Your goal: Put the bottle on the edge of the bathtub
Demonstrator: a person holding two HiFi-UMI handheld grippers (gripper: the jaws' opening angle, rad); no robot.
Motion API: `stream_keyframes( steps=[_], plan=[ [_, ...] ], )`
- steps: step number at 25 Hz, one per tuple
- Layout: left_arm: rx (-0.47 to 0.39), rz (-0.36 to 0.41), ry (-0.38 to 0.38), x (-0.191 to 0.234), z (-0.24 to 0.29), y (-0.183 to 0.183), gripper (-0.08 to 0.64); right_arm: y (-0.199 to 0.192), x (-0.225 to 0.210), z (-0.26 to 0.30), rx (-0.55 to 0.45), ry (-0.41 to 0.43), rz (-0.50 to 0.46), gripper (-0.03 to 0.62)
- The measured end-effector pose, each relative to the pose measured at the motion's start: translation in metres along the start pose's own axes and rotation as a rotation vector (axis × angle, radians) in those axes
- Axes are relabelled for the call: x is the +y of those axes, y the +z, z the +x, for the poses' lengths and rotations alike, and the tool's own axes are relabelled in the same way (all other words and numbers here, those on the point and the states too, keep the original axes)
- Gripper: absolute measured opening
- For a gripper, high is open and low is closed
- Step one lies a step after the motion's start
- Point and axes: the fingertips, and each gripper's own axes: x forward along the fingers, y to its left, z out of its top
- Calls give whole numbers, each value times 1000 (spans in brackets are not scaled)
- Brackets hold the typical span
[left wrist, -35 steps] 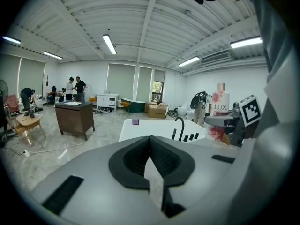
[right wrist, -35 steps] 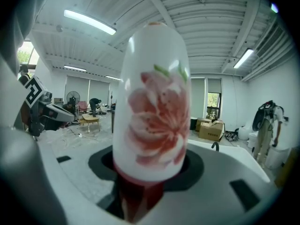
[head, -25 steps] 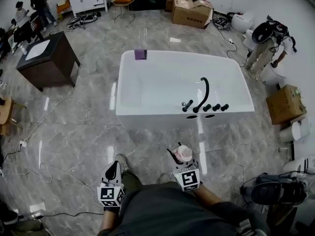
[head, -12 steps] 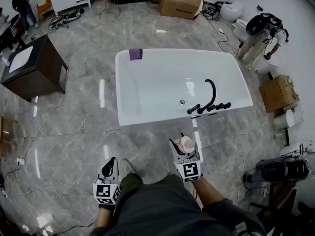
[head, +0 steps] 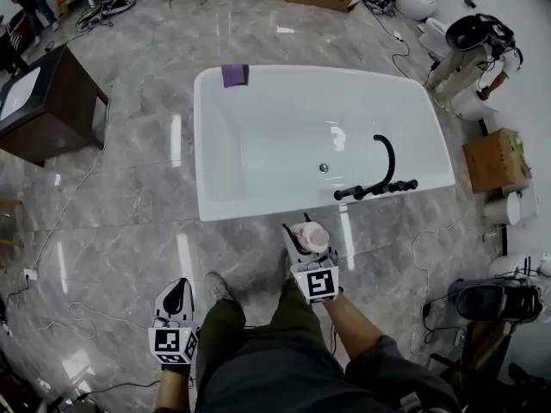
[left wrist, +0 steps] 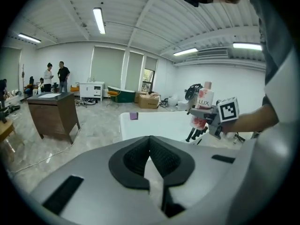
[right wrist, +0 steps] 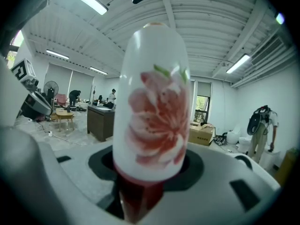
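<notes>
A white bottle with a pink flower print and a pink cap stands upright between the jaws of my right gripper, which is shut on it. In the head view the bottle hangs just short of the near rim of the white bathtub, left of the black faucet. The left gripper view shows the bottle and the tub ahead to the right. My left gripper is held low at the person's left side, its jaws shut with nothing between them.
A purple block lies on the tub's far left corner. A dark wooden cabinet stands to the left, cardboard boxes to the right. Cables run over the marble floor. People stand at the far back left.
The person has walked toward the bathtub. My right gripper has carried the bottle forward, close to the tub's near rim. The left gripper stays low at the side.
</notes>
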Motion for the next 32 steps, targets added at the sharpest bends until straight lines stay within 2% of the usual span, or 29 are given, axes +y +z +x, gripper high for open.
stream_keyframes(
  steps=[2,6,12,17,25,32],
  plan=[
    [3,-17,40,0,15,-11,0,-23,-6,22,0,28,-16,216],
    [22,-36,88,-7,45,-37,0,-71,-15,58,-21,55,18,216],
    [82,-35,91,-15,78,-83,0,-137,-7,111,-18,89,17,216],
    [127,-38,101,1,99,-120,0,-179,-1,146,-18,87,32,216],
    [169,-44,124,26,126,-151,0,-221,14,187,-17,119,-17,216],
    [188,-42,118,32,152,-166,0,-247,21,203,-29,132,-10,216]
  ],
)
